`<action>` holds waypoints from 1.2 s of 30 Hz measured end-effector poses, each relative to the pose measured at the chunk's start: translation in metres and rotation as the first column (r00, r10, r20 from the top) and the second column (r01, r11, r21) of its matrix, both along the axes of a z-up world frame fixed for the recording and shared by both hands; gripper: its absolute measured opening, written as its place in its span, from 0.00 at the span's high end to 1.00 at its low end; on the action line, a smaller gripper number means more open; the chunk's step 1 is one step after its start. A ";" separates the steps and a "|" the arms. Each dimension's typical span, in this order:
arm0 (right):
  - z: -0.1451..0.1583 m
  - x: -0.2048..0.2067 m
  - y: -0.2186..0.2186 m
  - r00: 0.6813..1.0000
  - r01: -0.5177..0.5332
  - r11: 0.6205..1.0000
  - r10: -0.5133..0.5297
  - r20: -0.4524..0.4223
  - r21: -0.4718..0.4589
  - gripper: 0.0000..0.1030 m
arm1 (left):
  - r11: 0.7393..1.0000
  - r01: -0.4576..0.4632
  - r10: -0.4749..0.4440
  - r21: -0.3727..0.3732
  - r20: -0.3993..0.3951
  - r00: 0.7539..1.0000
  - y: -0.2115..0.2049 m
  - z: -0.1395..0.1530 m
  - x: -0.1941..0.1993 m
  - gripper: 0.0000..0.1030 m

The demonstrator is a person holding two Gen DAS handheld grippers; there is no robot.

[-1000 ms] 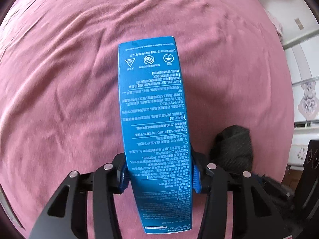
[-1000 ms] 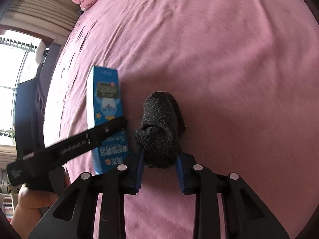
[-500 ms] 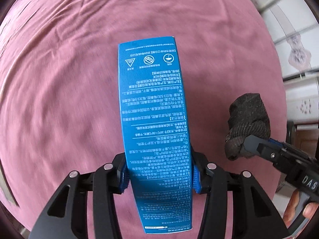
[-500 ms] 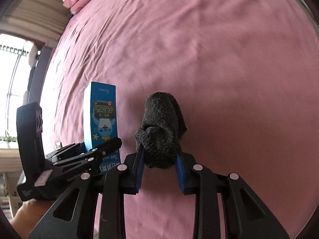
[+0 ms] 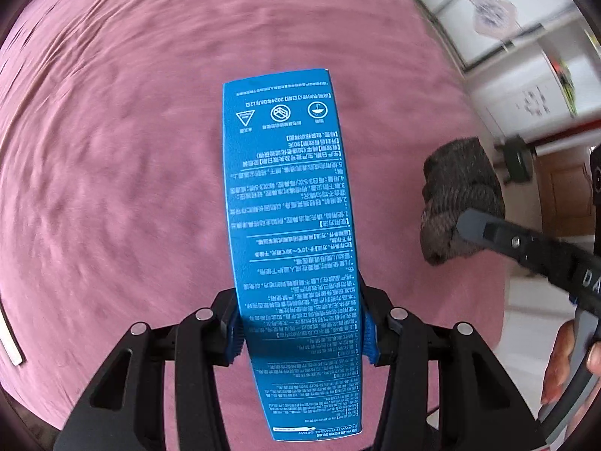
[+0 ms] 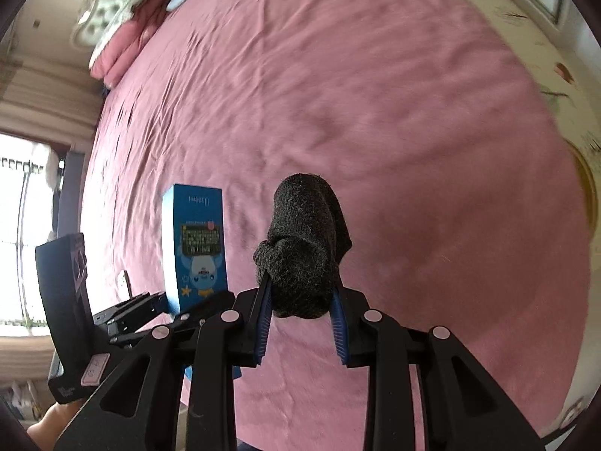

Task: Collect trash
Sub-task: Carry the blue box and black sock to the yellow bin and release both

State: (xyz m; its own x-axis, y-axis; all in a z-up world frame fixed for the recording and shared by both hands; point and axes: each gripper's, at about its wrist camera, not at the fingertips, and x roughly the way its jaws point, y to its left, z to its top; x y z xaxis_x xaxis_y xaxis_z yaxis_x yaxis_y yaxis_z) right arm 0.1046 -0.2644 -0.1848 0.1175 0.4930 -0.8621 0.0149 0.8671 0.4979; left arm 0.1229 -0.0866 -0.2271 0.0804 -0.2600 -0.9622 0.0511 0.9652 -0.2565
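A tall blue carton (image 5: 289, 225) printed with white text is clamped between the blue pads of my left gripper (image 5: 300, 332), held above the pink bedspread (image 5: 112, 188). The same carton (image 6: 197, 248) shows its cartoon front at the left of the right wrist view. My right gripper (image 6: 302, 317) is shut on a rolled dark grey sock (image 6: 304, 248), also lifted off the bed. In the left wrist view the sock (image 5: 456, 199) hangs at the right, with a finger of the right gripper (image 5: 526, 248) across it.
The pink bedspread (image 6: 375, 112) fills both views. Pink and patterned pillows (image 6: 120, 26) lie at the far end. A white cabinet (image 5: 526, 75) and the bed's edge are at the right of the left wrist view. A window (image 6: 22, 244) is on the left.
Both grippers have travelled together across the bed toward its edge and risen a little, still holding the carton and the sock. The cabinet and floor have come into the left wrist view.
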 end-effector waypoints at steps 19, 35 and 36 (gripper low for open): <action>0.035 -0.067 -0.182 0.978 0.198 0.980 -0.196 0.073 -0.023 0.74 | 0.952 0.307 -0.307 -0.015 0.021 0.952 -0.197 0.047 -0.045 0.54; 0.023 -0.054 -0.330 0.948 0.314 0.949 -0.313 0.053 -0.012 0.73 | 0.903 0.428 -0.428 -0.034 -0.007 0.904 -0.352 0.040 -0.005 0.54; 0.021 -0.053 -0.335 0.946 0.320 0.947 -0.319 0.051 -0.013 0.73 | 0.899 0.438 -0.438 -0.033 -0.009 0.899 -0.361 0.038 -0.001 0.54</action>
